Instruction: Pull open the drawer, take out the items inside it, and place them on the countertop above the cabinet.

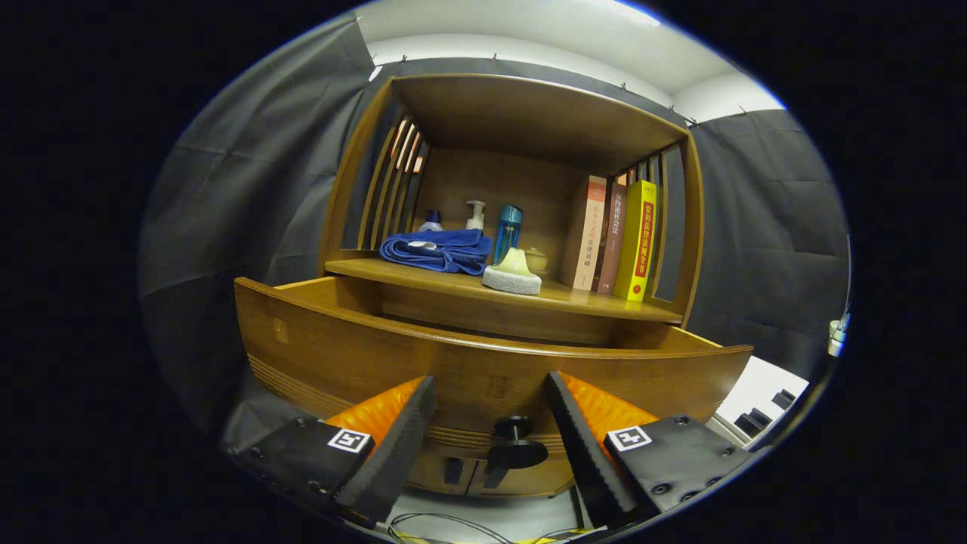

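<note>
Three upright books (616, 240), a folded blue towel (438, 251) and bottles (508, 233) behind it.

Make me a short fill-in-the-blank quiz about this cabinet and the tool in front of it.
1. The drawer is pulled ____.
2. The knob sits ____ the two fingers of the gripper, untouched.
3. The towel on the countertop is ____ in colour.
4. Right of the sponge stand three ____.

Missing words: open; between; blue; books

drawer (483, 363) interior hidden behind its front panel
</note>
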`<control>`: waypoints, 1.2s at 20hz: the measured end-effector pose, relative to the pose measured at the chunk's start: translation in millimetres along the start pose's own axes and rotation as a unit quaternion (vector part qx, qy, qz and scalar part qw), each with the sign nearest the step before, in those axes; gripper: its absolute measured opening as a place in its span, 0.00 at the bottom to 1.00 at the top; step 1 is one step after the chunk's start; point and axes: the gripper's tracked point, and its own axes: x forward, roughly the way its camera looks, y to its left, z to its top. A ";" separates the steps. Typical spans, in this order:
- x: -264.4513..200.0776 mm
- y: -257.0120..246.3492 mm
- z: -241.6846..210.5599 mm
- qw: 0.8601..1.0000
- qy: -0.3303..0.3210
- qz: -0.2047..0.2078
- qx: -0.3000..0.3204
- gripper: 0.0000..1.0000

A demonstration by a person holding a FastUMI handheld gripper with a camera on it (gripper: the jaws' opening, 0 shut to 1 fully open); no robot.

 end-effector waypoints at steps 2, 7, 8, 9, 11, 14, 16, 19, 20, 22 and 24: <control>12.0 -1.0 1.6 1.000 0.002 -0.001 0.011 0.98; 45.2 -1.1 -0.1 1.000 0.008 -0.002 0.020 0.98; 53.7 -1.1 -0.7 1.000 0.009 -0.002 0.021 0.98; 60.9 -1.2 -1.4 1.000 0.011 -0.002 0.021 0.98; 73.4 -1.3 -2.6 1.000 0.017 -0.001 0.019 0.98; 94.6 -2.0 -7.0 1.000 0.019 -0.002 0.019 0.98; 104.4 -1.4 -9.4 1.000 0.023 -0.002 0.017 0.98; 118.6 -1.2 -12.1 0.999 0.030 -0.003 0.017 0.98; 122.3 -1.4 -12.0 0.999 0.031 -0.003 0.016 0.98; 128.5 -0.8 -13.9 0.999 0.034 -0.003 0.015 0.98; 131.5 -0.5 -13.8 0.999 0.036 -0.003 0.016 0.99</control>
